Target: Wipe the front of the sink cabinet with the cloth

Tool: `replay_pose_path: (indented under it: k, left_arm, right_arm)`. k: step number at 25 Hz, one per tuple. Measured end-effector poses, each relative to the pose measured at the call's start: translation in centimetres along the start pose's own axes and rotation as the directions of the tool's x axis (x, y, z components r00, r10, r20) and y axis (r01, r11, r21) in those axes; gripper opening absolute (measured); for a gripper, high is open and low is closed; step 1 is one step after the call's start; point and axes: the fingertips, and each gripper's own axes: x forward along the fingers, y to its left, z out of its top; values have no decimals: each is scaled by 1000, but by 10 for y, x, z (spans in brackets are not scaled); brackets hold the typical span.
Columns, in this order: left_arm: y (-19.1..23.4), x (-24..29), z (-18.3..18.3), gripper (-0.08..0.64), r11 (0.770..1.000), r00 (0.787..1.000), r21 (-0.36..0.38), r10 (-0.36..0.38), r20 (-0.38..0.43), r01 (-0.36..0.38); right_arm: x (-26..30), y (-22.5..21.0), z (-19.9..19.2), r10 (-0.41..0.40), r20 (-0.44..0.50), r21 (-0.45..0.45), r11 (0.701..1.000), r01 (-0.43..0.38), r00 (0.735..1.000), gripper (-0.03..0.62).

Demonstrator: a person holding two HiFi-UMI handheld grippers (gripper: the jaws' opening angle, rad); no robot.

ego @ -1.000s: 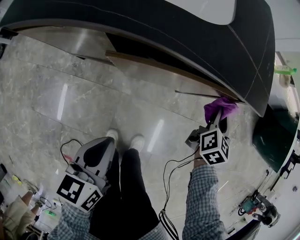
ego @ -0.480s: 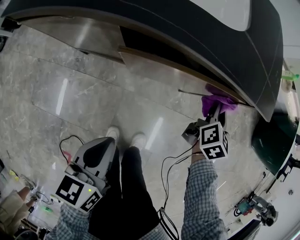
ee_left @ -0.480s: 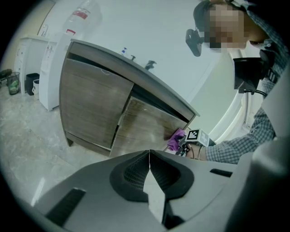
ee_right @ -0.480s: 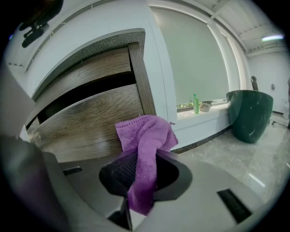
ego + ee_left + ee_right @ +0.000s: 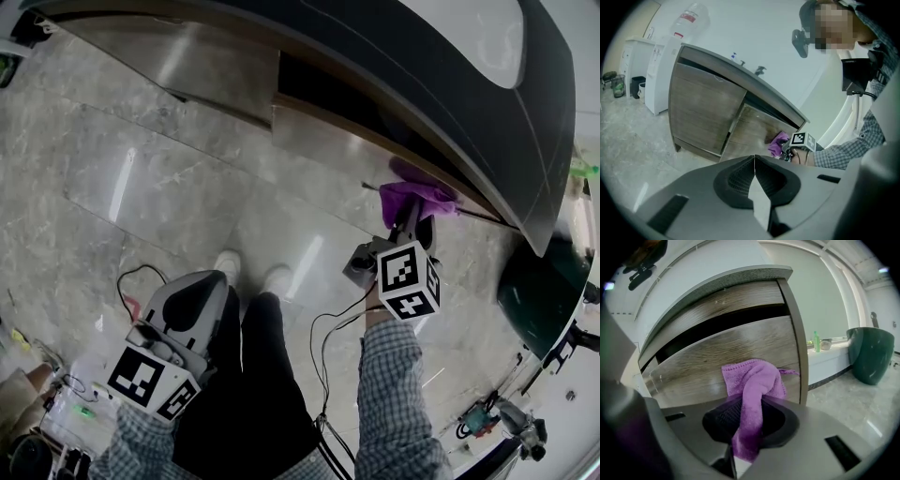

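Two hand-held grippers are in view, and only one is working. On the left, the left gripper hangs low beside the person's leg, well apart from the cabinet, just where it hung a second ago. Its jaws are pressed together with nothing between them.

Further right, the wood-grain sink cabinet under its dark countertop fills the upper part of the head view, its door front facing the person. Against that front lies the purple terry cloth, and this is what has changed. Over the last second it has slid leftward along the door, away from the cabinet's right-hand corner, with the right gripper travelling behind it. I judge that a wiping stroke is under way, running right to left, with most of the front to the left not yet covered.

The right gripper's jaws are clamped on a fold of the cloth. The rest bunches out ahead of the tips and rests on the wood, just left of the cabinet's right edge.
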Motion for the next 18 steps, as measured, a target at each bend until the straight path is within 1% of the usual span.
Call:
replay_pose_path:
  k: [7, 18]
  left_arm:
    - [19, -10, 1, 15, 999, 1000, -21, 26, 8, -26]
    - [44, -31, 3, 15, 994, 995, -67, 86, 51, -82]
  right_arm:
    - [4, 46, -11, 59, -20, 5, 998, -59, 998, 81]
    - [3, 123, -31, 202, -59, -55, 977, -205, 978, 82]
